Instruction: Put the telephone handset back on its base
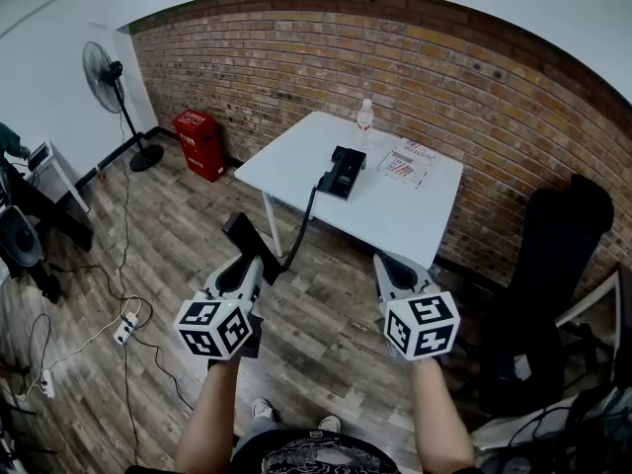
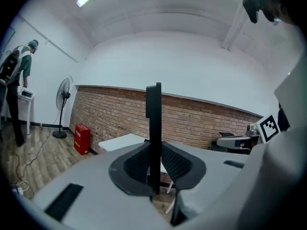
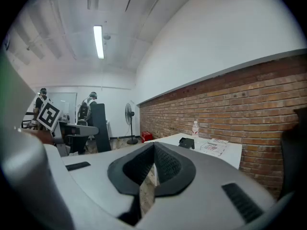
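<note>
Lower left of head view: left gripper (image 1: 251, 262) clamped on black telephone handset (image 1: 240, 233), cord (image 1: 304, 220) running up to base (image 1: 344, 172) on white table (image 1: 395, 215), upper centre. Lower right: right gripper (image 1: 391, 263) jaws together, nothing between.

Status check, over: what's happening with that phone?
Left gripper shut on handset. Right gripper shut, empty. Base on table; bottle nearby, not blocking.

Handset (image 1: 243, 233): black, slim, clamped upright in the left gripper (image 1: 255, 265), well apart from the table (image 1: 291, 161). Base (image 1: 344, 172): black, rectangular, lay on that white table; dark cord (image 1: 304, 227) joined both.
</note>
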Demonstrator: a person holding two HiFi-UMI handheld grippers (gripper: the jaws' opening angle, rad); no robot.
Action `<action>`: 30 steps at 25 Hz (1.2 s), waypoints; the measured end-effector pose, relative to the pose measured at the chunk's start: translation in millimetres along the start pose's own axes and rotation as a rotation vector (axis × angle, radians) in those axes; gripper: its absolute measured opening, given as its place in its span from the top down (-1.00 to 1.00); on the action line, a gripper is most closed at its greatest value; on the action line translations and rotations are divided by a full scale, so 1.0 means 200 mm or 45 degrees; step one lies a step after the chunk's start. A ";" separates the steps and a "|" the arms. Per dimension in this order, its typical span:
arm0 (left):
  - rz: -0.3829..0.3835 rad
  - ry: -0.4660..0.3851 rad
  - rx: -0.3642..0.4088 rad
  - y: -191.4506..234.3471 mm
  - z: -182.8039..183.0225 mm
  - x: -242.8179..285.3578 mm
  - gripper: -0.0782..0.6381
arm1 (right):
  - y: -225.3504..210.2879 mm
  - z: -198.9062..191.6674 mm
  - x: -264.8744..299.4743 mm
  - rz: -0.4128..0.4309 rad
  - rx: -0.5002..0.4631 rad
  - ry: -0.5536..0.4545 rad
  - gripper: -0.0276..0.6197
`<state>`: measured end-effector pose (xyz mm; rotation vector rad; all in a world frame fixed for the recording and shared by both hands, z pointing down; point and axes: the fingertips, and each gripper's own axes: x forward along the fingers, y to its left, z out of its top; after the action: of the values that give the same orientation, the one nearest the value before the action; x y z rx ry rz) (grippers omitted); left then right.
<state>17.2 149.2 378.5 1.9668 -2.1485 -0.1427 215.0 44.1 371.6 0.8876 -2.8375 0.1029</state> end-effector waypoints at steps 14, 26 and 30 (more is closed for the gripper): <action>0.024 0.029 -0.011 0.08 -0.04 0.06 0.58 | -0.04 -0.05 0.14 0.024 0.050 -0.003 0.91; -0.018 0.054 -0.043 0.56 0.00 0.40 0.58 | 0.04 -0.02 0.70 -0.002 0.037 0.047 0.91; -0.072 0.078 -0.058 0.74 0.03 0.55 0.58 | 0.06 0.01 0.89 -0.056 0.041 0.068 0.91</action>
<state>-136.3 53.2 415.7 1.9814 -2.0348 -0.1372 62.8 -46.3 400.6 0.9385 -2.7729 0.1650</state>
